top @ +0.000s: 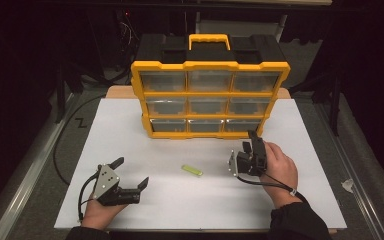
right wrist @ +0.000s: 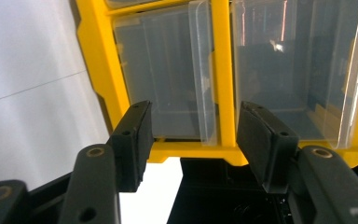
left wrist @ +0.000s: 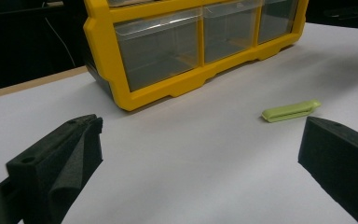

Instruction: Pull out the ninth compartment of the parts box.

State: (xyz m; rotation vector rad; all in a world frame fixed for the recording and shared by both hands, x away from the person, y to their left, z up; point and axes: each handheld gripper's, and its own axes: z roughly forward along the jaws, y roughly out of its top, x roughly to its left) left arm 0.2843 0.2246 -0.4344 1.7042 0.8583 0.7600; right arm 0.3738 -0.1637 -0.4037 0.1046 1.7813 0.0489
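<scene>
I can read no words or labels on anything here. A big yellow drawer box (top: pixel 210 97) with a black top and a yellow handle stands at the far side of the white bench (top: pixel 180 200). It has three rows of see-through drawers. My right hand-held gripper (top: pixel 252 142) is tipped up on its side, with my hand behind it, and it points at the bottom right corner of the drawer box. In the right gripper view its jaws stand partly apart with nothing between them, right in front of a clear drawer (right wrist: pixel 168 70) and the yellow bar beside it. I cannot tell if they touch the drawer. My left hand-held gripper (top: pixel 130 172) lies low near my edge of the bench, held from below by my left hand (top: pixel 97 212). Its jaws are wide apart and hold nothing. A small green clip (top: pixel 192 170) lies flat on the bench between the two grippers, touching neither.
</scene>
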